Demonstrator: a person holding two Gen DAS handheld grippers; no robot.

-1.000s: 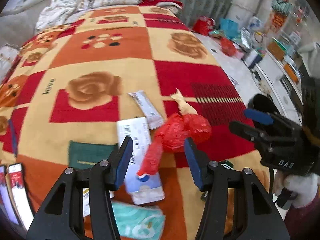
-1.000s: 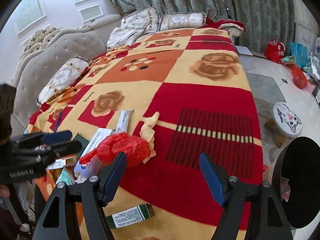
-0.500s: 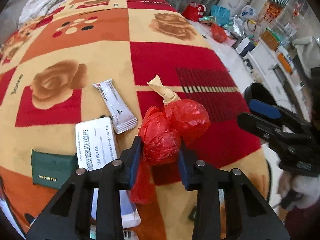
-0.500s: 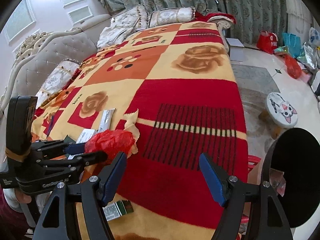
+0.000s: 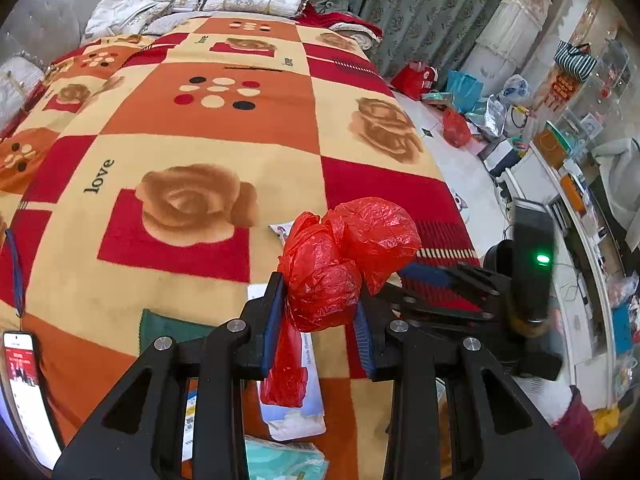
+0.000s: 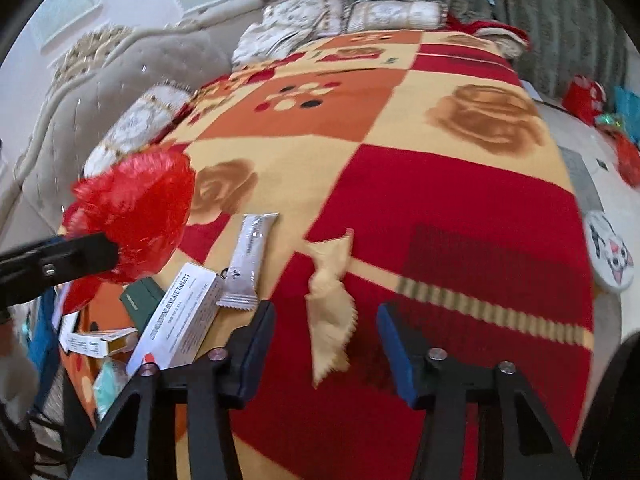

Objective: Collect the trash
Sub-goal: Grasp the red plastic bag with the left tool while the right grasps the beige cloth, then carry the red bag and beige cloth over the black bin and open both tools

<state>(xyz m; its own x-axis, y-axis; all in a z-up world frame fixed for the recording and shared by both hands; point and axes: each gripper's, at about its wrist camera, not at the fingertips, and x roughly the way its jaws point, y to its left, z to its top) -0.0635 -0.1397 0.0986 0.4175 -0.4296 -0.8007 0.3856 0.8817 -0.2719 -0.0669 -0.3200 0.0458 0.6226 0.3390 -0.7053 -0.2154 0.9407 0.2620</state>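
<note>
My left gripper (image 5: pixel 318 330) is shut on a crumpled red plastic bag (image 5: pixel 344 260) and holds it lifted above the patterned blanket (image 5: pixel 192 120); the bag's tail hangs down between the jaws. In the right wrist view the same red bag (image 6: pixel 136 208) hangs at the far left. My right gripper (image 6: pixel 326 344) is over a torn tan wrapper (image 6: pixel 330 300) lying on the blanket, its jaws closing with the wrapper between them and gaps at both pads. A white sachet (image 6: pixel 248 260) and a white tablet box (image 6: pixel 180 316) lie just left of it.
More small boxes (image 6: pixel 100 340), a green pouch (image 5: pixel 168 330) and a teal pack (image 5: pixel 280 460) lie at the bed's near edge. A phone (image 5: pixel 24 392) sits at the left edge. A black bin (image 6: pixel 616 400) stands at the lower right, beside a cat stool (image 6: pixel 610 256). Bags crowd the floor (image 5: pixel 456 128).
My left gripper closed on the red bag and lifted it off the blanket. My right gripper moved left over the tan wrapper and its jaws narrowed.
</note>
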